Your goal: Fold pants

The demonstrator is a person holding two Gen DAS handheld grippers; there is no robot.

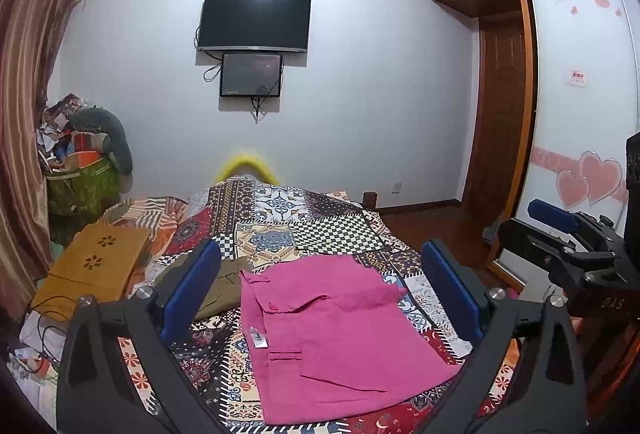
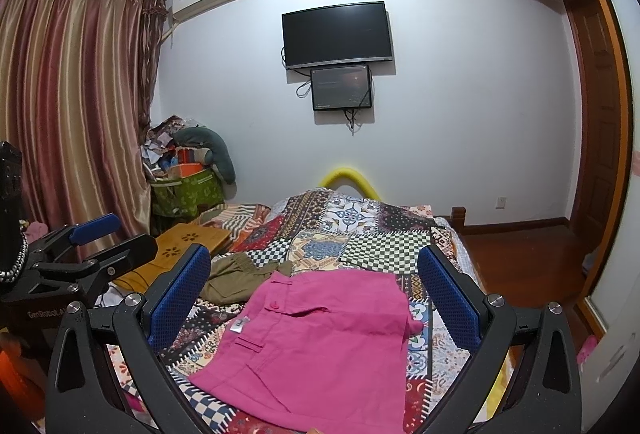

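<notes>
The pink pants (image 1: 340, 338) lie folded on the patchwork bed cover (image 1: 320, 226), low in the middle of both views. The left gripper (image 1: 320, 290) and right gripper (image 2: 316, 294) hang above them, jaws spread wide, holding nothing.

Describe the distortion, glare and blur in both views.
Left wrist view: fisheye bends the wardrobe, dark corners, yellow tube smeared soft, pink pants sharp. Right wrist view: curtain bows and shows sheen, no glare on the TV.
</notes>
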